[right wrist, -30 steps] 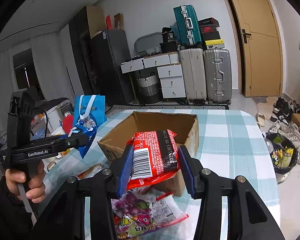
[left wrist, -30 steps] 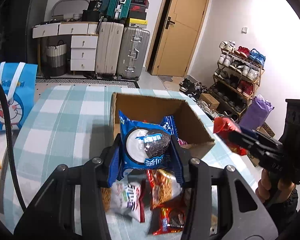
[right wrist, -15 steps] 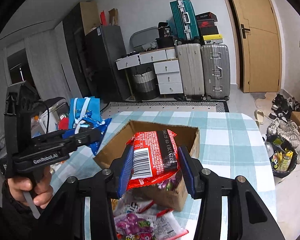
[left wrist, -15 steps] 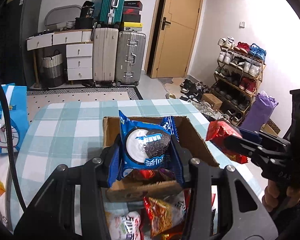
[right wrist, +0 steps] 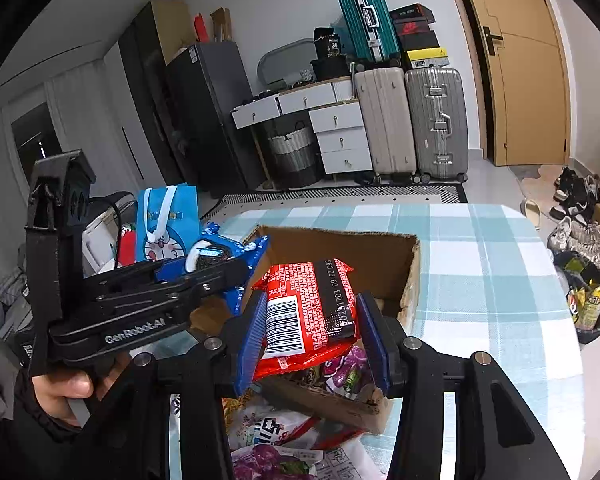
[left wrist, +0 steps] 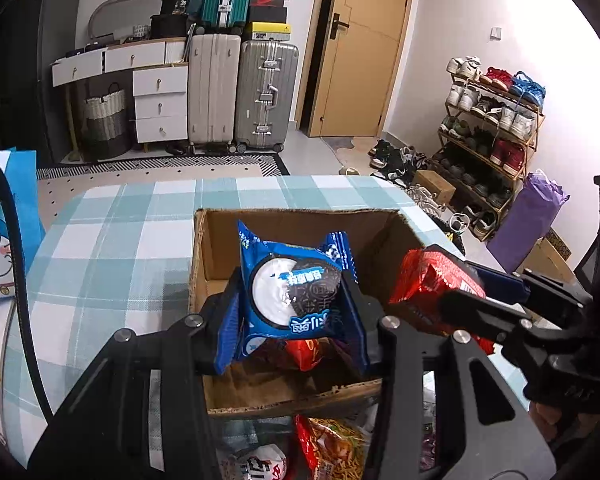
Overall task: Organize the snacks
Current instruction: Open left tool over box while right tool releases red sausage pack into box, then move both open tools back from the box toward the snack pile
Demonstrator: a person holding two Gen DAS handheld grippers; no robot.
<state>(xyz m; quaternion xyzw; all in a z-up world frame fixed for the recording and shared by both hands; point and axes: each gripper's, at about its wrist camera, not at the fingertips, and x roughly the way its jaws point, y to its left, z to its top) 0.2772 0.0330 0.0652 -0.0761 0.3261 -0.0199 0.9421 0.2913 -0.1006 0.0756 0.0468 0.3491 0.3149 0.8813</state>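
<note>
My left gripper [left wrist: 294, 312] is shut on a blue Oreo packet [left wrist: 296, 288] and holds it over the open cardboard box [left wrist: 300, 216]. My right gripper [right wrist: 312, 332] is shut on a red snack packet [right wrist: 308, 312] with a barcode, also over the box [right wrist: 340, 236]. In the left wrist view the red packet [left wrist: 432, 280] comes in from the right over the box's right wall. In the right wrist view the Oreo packet [right wrist: 216, 252] is at the box's left side. A red and a purple packet lie inside the box.
Several loose snack packets [left wrist: 328, 444] lie on the checked tablecloth [left wrist: 112, 248] in front of the box, also in the right wrist view [right wrist: 276, 432]. A blue Doraemon bag [right wrist: 166, 220] stands left of the table. Suitcases, drawers and a shoe rack [left wrist: 496, 120] stand beyond.
Both grippers have moved forward with their packets, from above the loose pile to over the open box. The two grippers have come closer together.
</note>
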